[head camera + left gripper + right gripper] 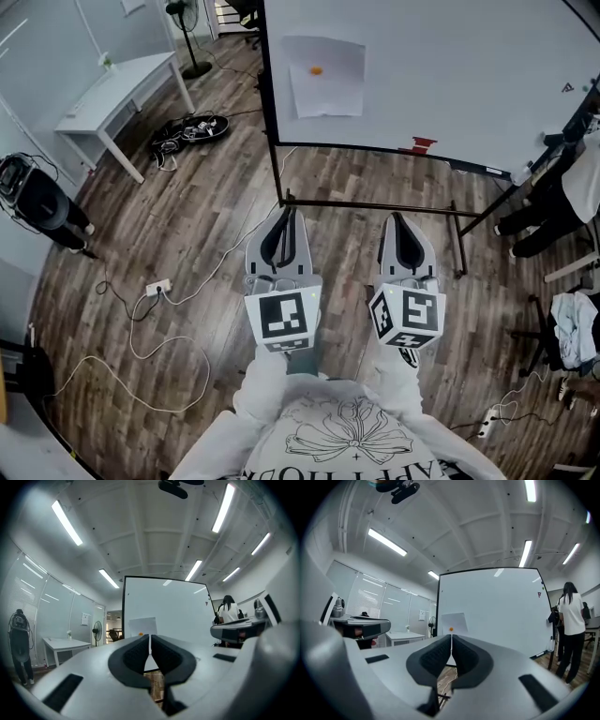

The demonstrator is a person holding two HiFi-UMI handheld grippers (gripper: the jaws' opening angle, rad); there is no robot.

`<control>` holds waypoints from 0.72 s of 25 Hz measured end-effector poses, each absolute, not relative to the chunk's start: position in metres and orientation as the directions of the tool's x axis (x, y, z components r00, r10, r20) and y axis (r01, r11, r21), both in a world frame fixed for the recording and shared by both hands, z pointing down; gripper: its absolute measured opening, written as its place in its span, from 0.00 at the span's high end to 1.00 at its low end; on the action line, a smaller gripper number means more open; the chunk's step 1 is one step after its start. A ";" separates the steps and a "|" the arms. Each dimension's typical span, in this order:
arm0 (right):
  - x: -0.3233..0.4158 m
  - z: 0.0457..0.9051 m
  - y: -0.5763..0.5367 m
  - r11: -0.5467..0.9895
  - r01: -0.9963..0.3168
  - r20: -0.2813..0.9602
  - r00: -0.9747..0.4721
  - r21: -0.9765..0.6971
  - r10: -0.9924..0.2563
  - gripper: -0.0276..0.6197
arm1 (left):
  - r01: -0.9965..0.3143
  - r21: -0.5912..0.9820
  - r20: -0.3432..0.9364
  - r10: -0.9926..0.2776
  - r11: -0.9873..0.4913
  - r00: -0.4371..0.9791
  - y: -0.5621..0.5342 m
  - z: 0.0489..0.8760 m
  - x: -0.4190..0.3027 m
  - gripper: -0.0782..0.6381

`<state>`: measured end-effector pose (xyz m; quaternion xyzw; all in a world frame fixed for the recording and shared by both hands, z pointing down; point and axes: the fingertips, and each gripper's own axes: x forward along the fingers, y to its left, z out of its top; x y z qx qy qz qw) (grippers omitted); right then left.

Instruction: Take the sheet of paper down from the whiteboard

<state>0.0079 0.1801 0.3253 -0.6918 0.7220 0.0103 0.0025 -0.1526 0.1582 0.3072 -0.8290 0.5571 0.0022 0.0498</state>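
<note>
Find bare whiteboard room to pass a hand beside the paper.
The whiteboard is bare from the sheet of paper rightward to a small mark. Left of it, only a narrow strip before the frame. Crowded at the right end: a person.

We note white sheet of paper [326, 94], orange magnet [317, 69], upper centre. Whiteboard [469, 66] white, frame black. Floor [187, 234] brown wood planks. Table [117, 84] white, upper left. Left gripper [286, 214], right gripper [397, 217] grey, cubes black-and-white squares.
</note>
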 end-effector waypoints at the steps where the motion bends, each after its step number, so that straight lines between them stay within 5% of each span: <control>1: 0.011 0.325 0.169 0.039 -0.999 -0.019 -0.039 0.010 -0.999 0.95 | -0.922 -0.080 -0.060 -0.921 -0.379 0.384 0.146 0.307 -0.150 0.87; 18: 0.037 0.317 -0.039 -0.029 -1.000 -0.028 0.028 0.007 -0.999 0.95 | -0.895 -0.090 -0.061 -0.895 -0.437 0.442 -0.070 0.300 -0.122 0.87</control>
